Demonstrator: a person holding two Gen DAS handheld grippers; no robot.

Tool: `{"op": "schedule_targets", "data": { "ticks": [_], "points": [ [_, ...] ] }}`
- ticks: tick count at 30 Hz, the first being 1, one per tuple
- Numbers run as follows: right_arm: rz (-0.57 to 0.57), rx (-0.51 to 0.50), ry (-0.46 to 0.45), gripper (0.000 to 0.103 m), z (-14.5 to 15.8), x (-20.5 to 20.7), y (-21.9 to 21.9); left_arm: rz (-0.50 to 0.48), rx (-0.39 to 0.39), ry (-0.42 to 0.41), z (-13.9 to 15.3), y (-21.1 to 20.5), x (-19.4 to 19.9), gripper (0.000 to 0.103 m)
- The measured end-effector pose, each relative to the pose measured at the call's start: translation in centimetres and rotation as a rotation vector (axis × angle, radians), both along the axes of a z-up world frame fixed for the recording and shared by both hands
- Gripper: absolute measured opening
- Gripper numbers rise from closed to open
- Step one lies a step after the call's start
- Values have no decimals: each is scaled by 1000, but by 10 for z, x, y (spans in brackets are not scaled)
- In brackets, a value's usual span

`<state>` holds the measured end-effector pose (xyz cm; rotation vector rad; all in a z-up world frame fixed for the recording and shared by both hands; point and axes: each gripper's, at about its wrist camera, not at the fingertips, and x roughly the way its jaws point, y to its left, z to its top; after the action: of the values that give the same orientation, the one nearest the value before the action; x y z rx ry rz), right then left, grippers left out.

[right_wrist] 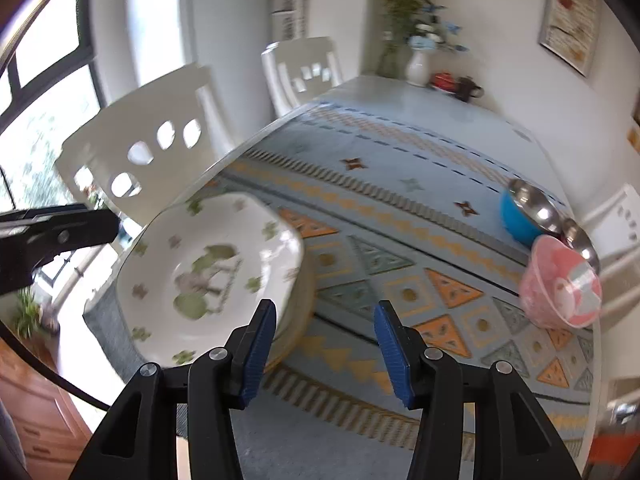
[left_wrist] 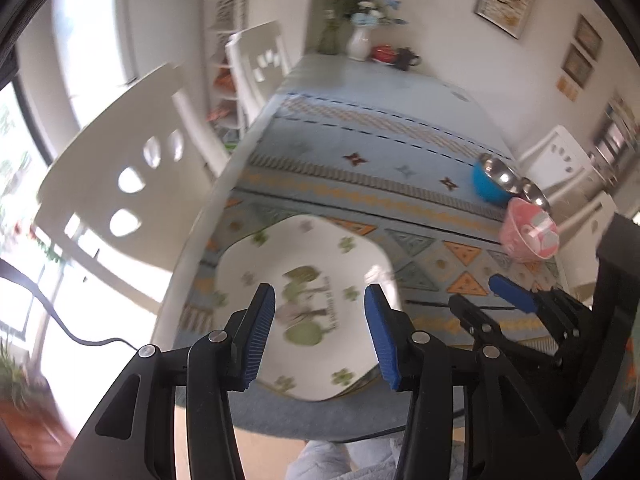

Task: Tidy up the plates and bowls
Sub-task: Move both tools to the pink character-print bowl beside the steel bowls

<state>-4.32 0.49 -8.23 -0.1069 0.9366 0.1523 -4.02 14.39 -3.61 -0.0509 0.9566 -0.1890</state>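
Left tongs (left_wrist: 320, 334) hovered part open over plate (left_wrist: 304, 304), gripping nothing. Right tongs (right_wrist: 325, 338) also part open, empty, beside plate's edge. Plate sat on near left corner of worktop (right_wrist: 400, 152), apparently atop others, likely stacked for tidiness. White, squarish, green clover print. Blue bowl (right_wrist: 516, 220) and pink bowl (right_wrist: 560, 288) grouped at right edge.
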Motion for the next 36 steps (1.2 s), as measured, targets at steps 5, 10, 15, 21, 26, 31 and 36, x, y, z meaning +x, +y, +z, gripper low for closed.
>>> {"op": "schedule_targets", "data": {
  "ticks": [5, 10, 15, 21, 26, 31, 36],
  "points": [
    [-91, 9, 38, 49, 0, 8, -32, -90, -11, 54, -15, -40, 19, 44],
    [-170, -26, 95, 49, -9, 7, -74, -158, -27, 116, -32, -90, 45, 44],
    [-263, -26, 156, 49, -20, 6, -128, -223, -14, 169, -45, -141, 61, 44],
    [-383, 10, 208, 49, -33, 5, -199, -293, 27, 227, -61, -204, 79, 44],
    [-458, 71, 245, 49, -45, 6, -249, -343, 59, 265, -72, -245, 93, 44],
    [-477, 119, 272, 49, -54, 14, -284, -335, 60, 307, -81, -277, 113, 44],
    [-483, 140, 256, 49, -53, 23, -312, -307, 75, 339, -90, -296, 132, 44]
  ]
}}
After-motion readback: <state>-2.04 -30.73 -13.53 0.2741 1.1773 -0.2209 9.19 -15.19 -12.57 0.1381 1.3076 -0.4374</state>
